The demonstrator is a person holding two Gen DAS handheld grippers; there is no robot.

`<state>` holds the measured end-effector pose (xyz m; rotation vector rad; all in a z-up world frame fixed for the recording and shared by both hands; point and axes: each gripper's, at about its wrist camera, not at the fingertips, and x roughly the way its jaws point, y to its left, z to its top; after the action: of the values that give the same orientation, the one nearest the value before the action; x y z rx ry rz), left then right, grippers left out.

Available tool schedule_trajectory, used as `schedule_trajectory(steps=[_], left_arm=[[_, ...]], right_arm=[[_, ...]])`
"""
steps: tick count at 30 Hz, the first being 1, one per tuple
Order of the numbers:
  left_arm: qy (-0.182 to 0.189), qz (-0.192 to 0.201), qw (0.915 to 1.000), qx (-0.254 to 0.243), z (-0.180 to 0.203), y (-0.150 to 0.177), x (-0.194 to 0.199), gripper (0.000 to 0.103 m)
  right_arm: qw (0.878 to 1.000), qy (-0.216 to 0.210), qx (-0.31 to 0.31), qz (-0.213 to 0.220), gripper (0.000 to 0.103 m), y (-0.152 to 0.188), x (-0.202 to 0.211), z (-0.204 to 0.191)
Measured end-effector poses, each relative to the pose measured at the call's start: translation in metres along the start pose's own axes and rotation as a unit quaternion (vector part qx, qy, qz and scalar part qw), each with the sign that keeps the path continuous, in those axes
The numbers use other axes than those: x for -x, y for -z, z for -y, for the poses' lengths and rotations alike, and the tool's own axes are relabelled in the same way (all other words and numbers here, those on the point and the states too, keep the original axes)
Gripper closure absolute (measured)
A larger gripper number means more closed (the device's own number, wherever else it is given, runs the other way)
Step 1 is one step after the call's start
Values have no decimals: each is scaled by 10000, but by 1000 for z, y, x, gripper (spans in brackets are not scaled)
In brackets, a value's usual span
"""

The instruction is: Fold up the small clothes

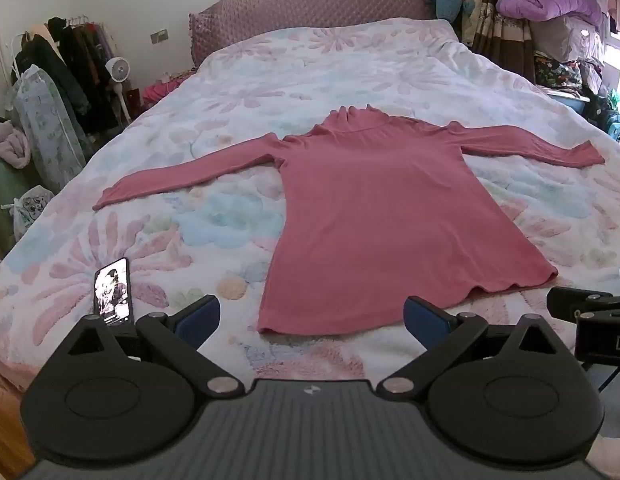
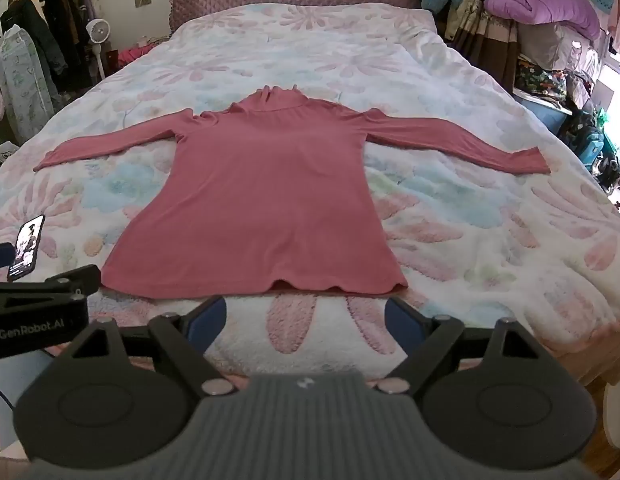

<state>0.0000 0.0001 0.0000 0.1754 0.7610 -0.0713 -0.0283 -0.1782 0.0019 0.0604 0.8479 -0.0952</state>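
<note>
1. Left hand-held gripper [image 1: 312, 314], right hand-held gripper [image 2: 306, 314]: both spread, holding nothing.
2. Pink top [image 2: 266, 200]: flat on bed [image 2: 490, 216], sleeves out.
3. Risk: phone [image 1: 113, 292] nearby; a snagged blanket may bunch the fold.

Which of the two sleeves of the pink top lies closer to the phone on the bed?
The left sleeve of the pink top: its cuff points toward the phone; the right sleeve stretches toward the opposite side.

Phone [image 1: 113, 293] btm behind left tongs [image 1: 312, 316]; screen [image 2: 27, 245] too small to read.
</note>
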Motion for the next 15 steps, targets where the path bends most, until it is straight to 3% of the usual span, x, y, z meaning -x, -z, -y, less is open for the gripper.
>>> schedule_trajectory(steps=[15], left_arm=[[-34, 8, 10000, 2, -3, -1, -2, 0]], right_arm=[[10000, -1, 6, 23, 21, 0, 0, -1]])
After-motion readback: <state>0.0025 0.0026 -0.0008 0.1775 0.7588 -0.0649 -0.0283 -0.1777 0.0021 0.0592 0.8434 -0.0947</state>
